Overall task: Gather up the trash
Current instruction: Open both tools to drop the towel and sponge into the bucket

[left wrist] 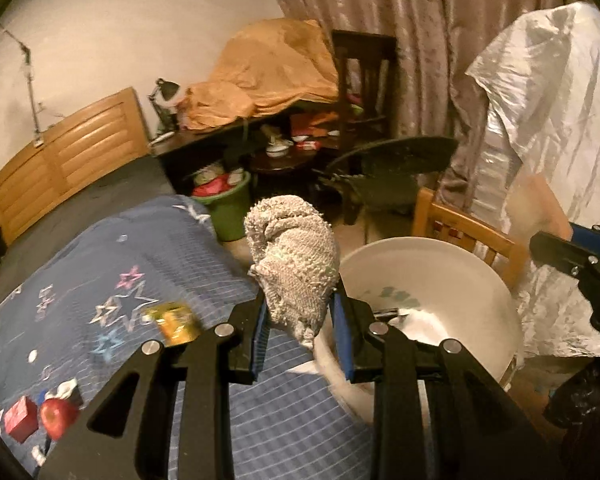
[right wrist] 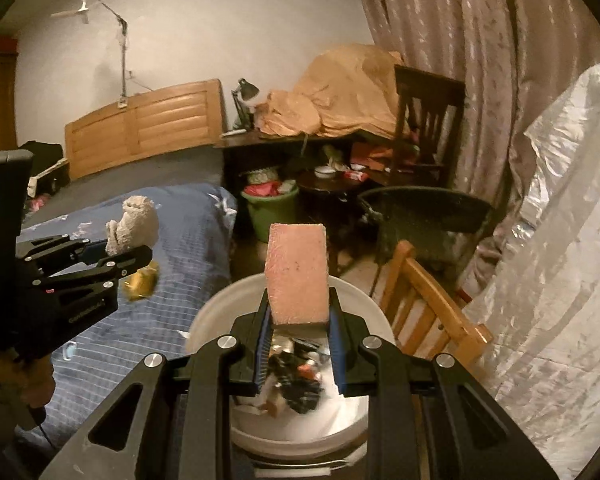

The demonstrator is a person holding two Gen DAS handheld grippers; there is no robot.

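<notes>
Both hand-held grippers clamped: left [left wrist: 300, 320] cloth [left wrist: 292, 264], right [right wrist: 300, 332] sponge [right wrist: 296, 276].

A: Where is there room to go?

B: The top of the white bucket [right wrist: 204, 320] is wide open. The right gripper [right wrist: 298, 320] hangs right above it, and the pink sponge [right wrist: 296, 276] fills the gap between its fingers.

A: What is in the way?

B: The bed [left wrist: 204, 360] is just beside the bucket on the left. A wooden chair [right wrist: 428, 304] stands close on the right. The left gripper [left wrist: 300, 320] is over the bed's edge, full with a gray cloth [left wrist: 292, 264].
</notes>
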